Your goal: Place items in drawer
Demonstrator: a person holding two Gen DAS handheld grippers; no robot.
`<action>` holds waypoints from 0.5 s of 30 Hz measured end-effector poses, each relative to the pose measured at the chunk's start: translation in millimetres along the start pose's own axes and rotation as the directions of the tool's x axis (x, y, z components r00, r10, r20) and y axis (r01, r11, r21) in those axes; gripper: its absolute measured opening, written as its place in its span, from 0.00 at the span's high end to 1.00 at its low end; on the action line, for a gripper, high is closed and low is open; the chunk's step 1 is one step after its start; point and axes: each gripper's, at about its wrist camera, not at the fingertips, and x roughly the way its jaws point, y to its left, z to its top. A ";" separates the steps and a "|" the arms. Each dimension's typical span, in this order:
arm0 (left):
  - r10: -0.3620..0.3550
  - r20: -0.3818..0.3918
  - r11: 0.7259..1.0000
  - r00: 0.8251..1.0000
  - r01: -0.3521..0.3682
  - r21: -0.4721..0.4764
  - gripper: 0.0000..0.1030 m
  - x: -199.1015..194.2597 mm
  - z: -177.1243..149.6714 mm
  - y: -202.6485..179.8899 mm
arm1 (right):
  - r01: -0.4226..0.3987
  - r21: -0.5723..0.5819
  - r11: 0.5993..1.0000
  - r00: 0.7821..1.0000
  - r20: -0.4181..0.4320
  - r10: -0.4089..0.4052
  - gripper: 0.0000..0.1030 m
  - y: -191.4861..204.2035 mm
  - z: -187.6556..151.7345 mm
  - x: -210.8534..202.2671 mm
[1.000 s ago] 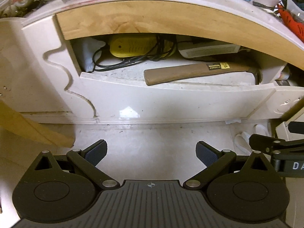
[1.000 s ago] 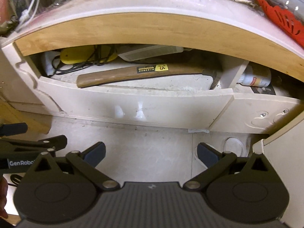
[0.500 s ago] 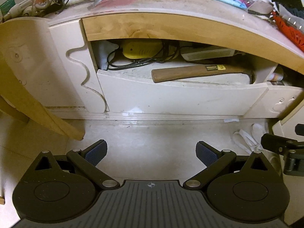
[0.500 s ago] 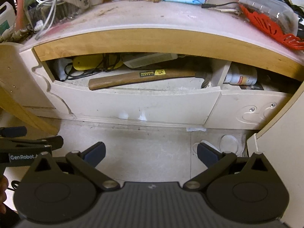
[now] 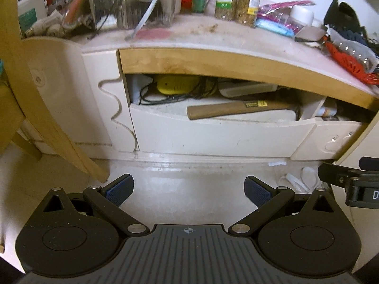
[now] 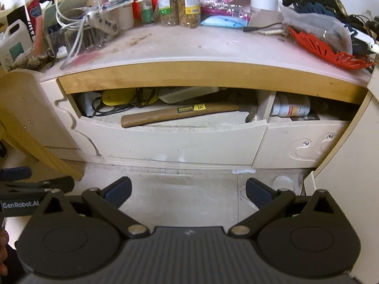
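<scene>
A cream drawer (image 5: 213, 137) (image 6: 180, 142) stands open under the cluttered desk top. In it lie a wooden-handled hammer (image 5: 239, 108) (image 6: 180, 114), a yellow device with black cables (image 5: 175, 86) (image 6: 118, 97) and a flat white box (image 5: 246, 90). My left gripper (image 5: 188, 189) is open and empty, held back from the drawer front above the floor. My right gripper (image 6: 188, 189) is open and empty too, also back from the drawer. Each gripper shows at the edge of the other's view.
The desk top (image 6: 189, 45) holds two jars (image 6: 178, 2), a red plastic piece (image 6: 324, 49), cables, bottles and bags. A second compartment to the right holds a white bottle (image 6: 291, 107). A slanted wooden chair leg (image 5: 59, 132) stands left of the drawer. White scraps (image 5: 298, 179) lie on the floor.
Both grippers have pulled back and tilted up from the drawer, so the desk top now shows. Both stay open and empty. The drawer's contents have not moved.
</scene>
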 end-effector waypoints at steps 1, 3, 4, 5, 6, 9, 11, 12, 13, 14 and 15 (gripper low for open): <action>0.001 0.008 1.000 1.000 -0.001 0.002 0.00 -2.2 0.0 -0.2 | -0.002 -0.003 1.000 1.000 0.005 0.002 0.00 0.5 -0.7 -2.4; 0.002 0.023 1.000 1.000 -0.002 0.006 0.00 -6.7 0.0 -0.6 | -0.005 -0.007 1.000 1.000 0.015 0.005 0.00 1.4 -2.2 -7.3; 0.003 0.030 1.000 1.000 -0.003 0.008 0.00 -8.7 0.0 -0.8 | -0.009 -0.006 1.000 1.000 0.020 0.010 0.00 1.7 -2.7 -9.5; 0.006 0.037 1.000 0.999 -0.006 0.010 0.00 -9.8 0.3 -1.2 | -0.014 -0.005 1.000 1.000 0.025 0.014 0.00 2.0 -2.9 -11.5; 0.006 0.043 1.000 0.999 -0.007 0.013 0.00 -10.4 0.8 -1.7 | -0.015 -0.007 1.000 0.999 0.030 0.015 0.00 2.5 -2.5 -12.7; 0.004 0.047 1.000 0.999 -0.004 0.012 0.00 -11.1 1.3 -2.5 | -0.017 -0.013 1.000 0.999 0.047 0.018 0.00 4.1 -1.2 -16.2; 0.001 0.046 1.000 0.999 -0.002 0.010 0.00 -10.9 1.7 -2.8 | -0.019 -0.017 1.000 0.998 0.058 0.020 0.00 5.1 -0.4 -18.6; 0.001 0.045 1.000 0.999 -0.001 0.009 0.00 -10.6 2.1 -2.9 | -0.020 -0.018 1.000 0.998 0.063 0.021 0.00 5.6 0.0 -19.7; 0.001 0.045 1.000 0.999 -0.001 0.008 0.00 -10.4 2.5 -3.0 | -0.020 -0.017 1.000 0.998 0.063 0.021 0.00 5.5 0.4 -19.4; 0.000 0.044 1.000 0.999 -0.001 0.006 0.00 -10.1 2.9 -3.1 | -0.020 -0.016 1.000 0.998 0.064 0.021 0.00 5.4 0.7 -19.2; 0.000 0.044 1.000 0.999 0.000 0.005 0.00 -9.9 3.4 -3.2 | -0.023 -0.013 1.000 0.998 0.062 0.023 0.00 4.9 -0.2 -20.4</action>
